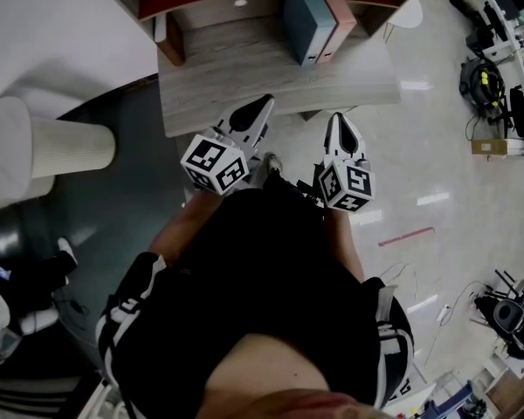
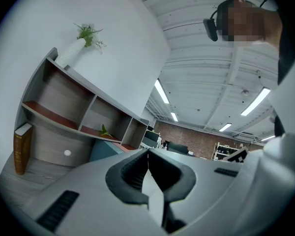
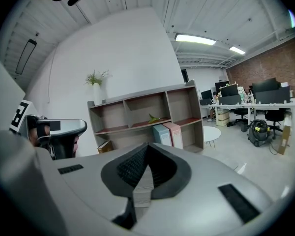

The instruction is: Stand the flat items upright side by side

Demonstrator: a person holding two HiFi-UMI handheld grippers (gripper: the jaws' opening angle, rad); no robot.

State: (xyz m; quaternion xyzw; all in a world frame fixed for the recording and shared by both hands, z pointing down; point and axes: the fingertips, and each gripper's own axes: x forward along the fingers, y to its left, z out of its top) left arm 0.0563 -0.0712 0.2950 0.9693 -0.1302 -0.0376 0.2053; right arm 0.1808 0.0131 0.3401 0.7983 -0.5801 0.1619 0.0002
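On the wooden desk (image 1: 244, 81), blue and pink files (image 1: 307, 20) stand upright.

Teal-blue upright file box (image 1: 304, 26) and pale pink upright file box (image 1: 339, 16) against a grey wood-grain worktop (image 1: 244, 81); a grey wooden shelf unit (image 3: 132, 113) with red-brown boards; a brown hardback book (image 2: 22, 149). The white plastic left tool (image 1: 264, 105) and white plastic right tool (image 1: 341, 120) have dark grey ribbed pads and black-and-white square markers.

Blue folder (image 1: 302, 23) and pink folder (image 1: 337, 20) stand upright side by side
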